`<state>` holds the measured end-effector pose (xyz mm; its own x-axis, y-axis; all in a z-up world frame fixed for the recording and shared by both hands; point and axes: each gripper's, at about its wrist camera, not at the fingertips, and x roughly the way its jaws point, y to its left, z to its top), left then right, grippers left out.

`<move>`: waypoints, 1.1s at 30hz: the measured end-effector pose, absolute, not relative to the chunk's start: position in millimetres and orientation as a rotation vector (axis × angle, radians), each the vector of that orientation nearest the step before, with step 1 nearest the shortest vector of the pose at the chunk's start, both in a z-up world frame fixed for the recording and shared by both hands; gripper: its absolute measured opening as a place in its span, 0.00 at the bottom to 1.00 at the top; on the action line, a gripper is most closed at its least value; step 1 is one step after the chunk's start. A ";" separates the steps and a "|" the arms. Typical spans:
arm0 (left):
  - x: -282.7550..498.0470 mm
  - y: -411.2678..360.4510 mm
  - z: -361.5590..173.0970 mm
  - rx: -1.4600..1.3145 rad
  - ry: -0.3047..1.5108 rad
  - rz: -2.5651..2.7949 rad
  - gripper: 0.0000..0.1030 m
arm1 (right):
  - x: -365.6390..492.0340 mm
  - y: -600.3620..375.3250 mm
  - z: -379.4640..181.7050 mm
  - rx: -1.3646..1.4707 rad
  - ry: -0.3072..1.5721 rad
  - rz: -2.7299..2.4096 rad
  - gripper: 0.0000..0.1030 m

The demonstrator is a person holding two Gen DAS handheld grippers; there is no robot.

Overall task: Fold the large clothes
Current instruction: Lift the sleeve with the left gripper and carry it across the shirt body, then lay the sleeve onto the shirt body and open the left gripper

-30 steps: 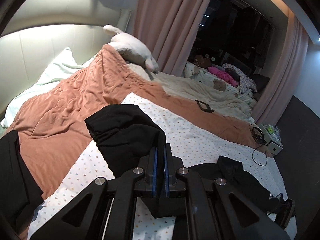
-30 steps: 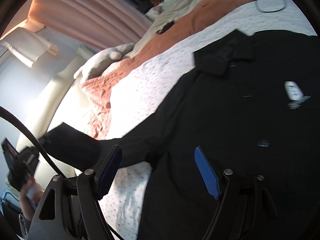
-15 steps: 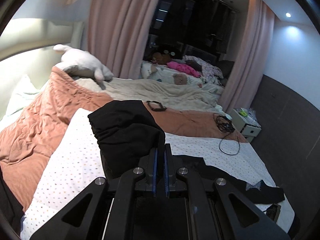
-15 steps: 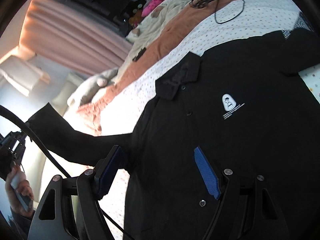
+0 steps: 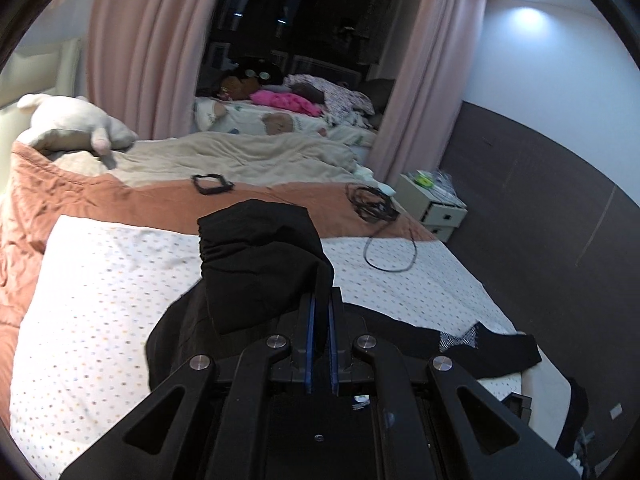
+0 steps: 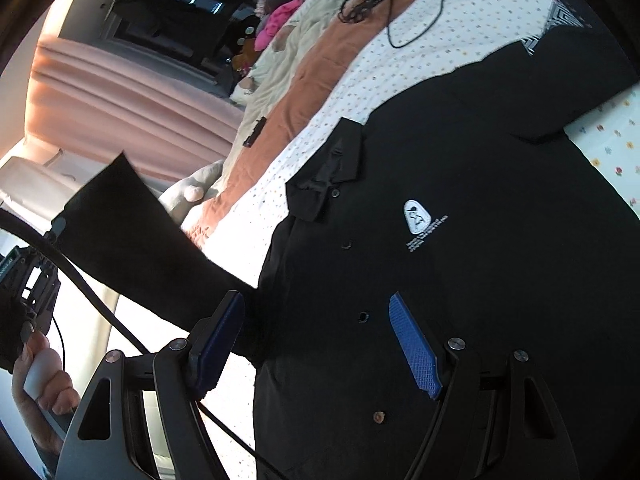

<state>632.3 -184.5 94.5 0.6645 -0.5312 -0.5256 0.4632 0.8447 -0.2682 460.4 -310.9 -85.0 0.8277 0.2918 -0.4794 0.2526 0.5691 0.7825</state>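
Note:
A large black button-up shirt (image 6: 460, 272) with a white chest logo lies spread on the dotted white sheet (image 6: 452, 28), collar toward the headboard. My right gripper (image 6: 316, 320) hovers open just above its button placket with nothing between the blue pads. My left gripper (image 5: 319, 300) is shut on the black sleeve (image 5: 260, 264), whose cuff bunches up in front of the fingers. In the right wrist view that sleeve (image 6: 132, 232) stretches up and left, lifted off the bed toward the hand (image 6: 44, 380) that holds the left gripper. The shirt body (image 5: 460, 344) lies under and to the right of the left gripper.
A rust-orange quilt (image 5: 100, 196) and beige blanket (image 5: 240, 156) cover the bed's far side, with a plush toy (image 5: 76, 124), a black strap (image 5: 212, 184) and a tangled black cable (image 5: 376, 216). A white nightstand (image 5: 436, 204) stands by the dark wall. Pink curtains (image 5: 140, 48) hang behind.
The left gripper has carried the sleeve across the bed toward the shirt body and turned to face the window. The right gripper has shifted over the shirt so the collar and logo are now ahead.

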 end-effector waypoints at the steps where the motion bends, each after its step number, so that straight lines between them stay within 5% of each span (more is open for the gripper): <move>1: 631.8 -194.3 89.6 -0.108 0.643 -0.580 0.08 | 463.1 -313.7 -86.8 0.991 0.626 0.019 0.72; 11: 635.2 -270.5 0.8 -0.112 0.937 -0.767 0.14 | 455.9 -342.1 -102.7 1.145 0.629 -0.049 0.72; 13: 626.7 -275.1 -15.0 -0.083 0.964 -0.758 0.40 | 453.2 -345.5 -106.0 1.175 0.629 -0.049 0.72; 15: 625.4 -273.3 -26.5 -0.110 0.988 -0.778 1.00 | 452.7 -346.8 -109.3 1.194 0.645 -0.050 0.72; 23: 598.9 -217.9 -33.6 -0.205 0.895 -0.614 1.00 | 455.3 -353.5 -116.2 1.237 0.670 -0.039 0.72; 33: 562.2 -111.1 -70.5 -0.392 0.846 -0.380 1.00 | 488.9 -305.2 -76.0 0.838 0.759 -0.098 0.72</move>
<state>562.2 -111.1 -70.5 0.6048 -0.4716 -0.6417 0.1671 0.8630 -0.4767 488.9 -305.2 -76.0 0.7369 0.2070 -0.6435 0.3640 0.6806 0.6358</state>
